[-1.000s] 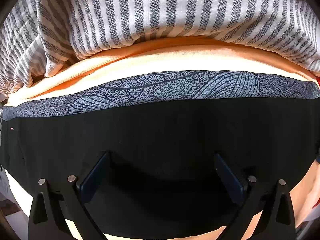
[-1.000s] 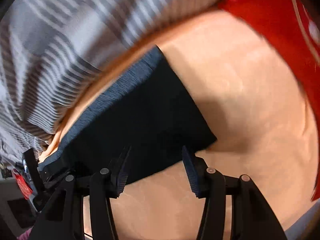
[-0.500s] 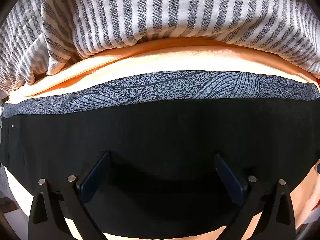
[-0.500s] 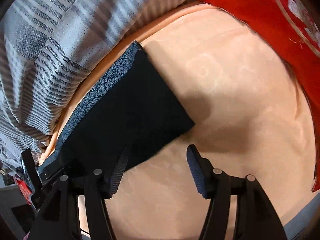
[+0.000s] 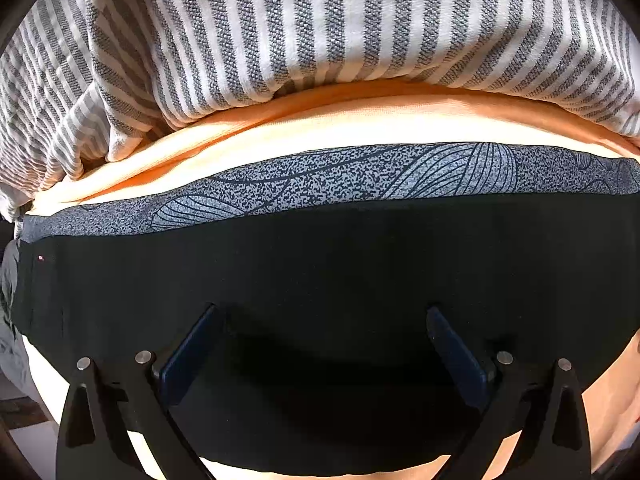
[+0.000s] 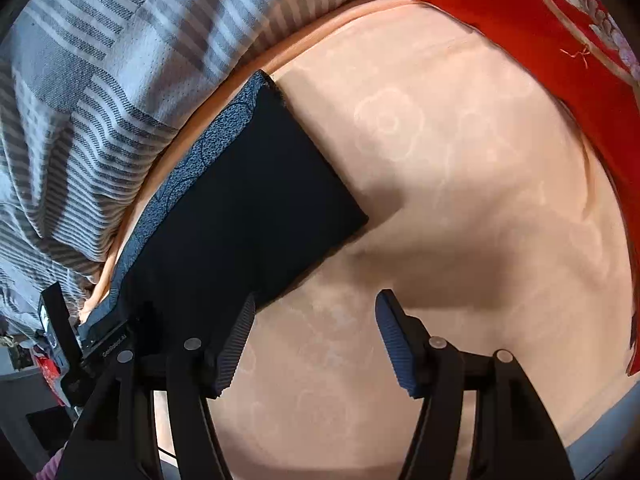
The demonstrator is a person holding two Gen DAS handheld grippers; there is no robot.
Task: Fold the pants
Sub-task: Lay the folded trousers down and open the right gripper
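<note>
The black pants (image 5: 320,264) lie folded flat on a peach bedsheet (image 5: 360,128), with a grey leaf-patterned band (image 5: 340,176) along the far edge. My left gripper (image 5: 320,340) hovers open just over the near part of the pants, empty. In the right wrist view the pants (image 6: 248,208) form a dark rectangle at left of centre. My right gripper (image 6: 316,332) is open and empty over the sheet (image 6: 460,200), its left finger (image 6: 236,344) beside the pants' near edge. The left gripper's body (image 6: 92,344) shows at the far left.
A grey-and-white striped blanket (image 5: 320,28) is bunched along the far side of the pants and shows in the right wrist view (image 6: 100,100). A red embroidered cloth (image 6: 560,28) lies at the upper right. The bed edge (image 6: 600,440) runs at lower right.
The right gripper has pulled back and up from the pants, bringing more of the sheet and red cloth into view. The left gripper has stayed still and open.
</note>
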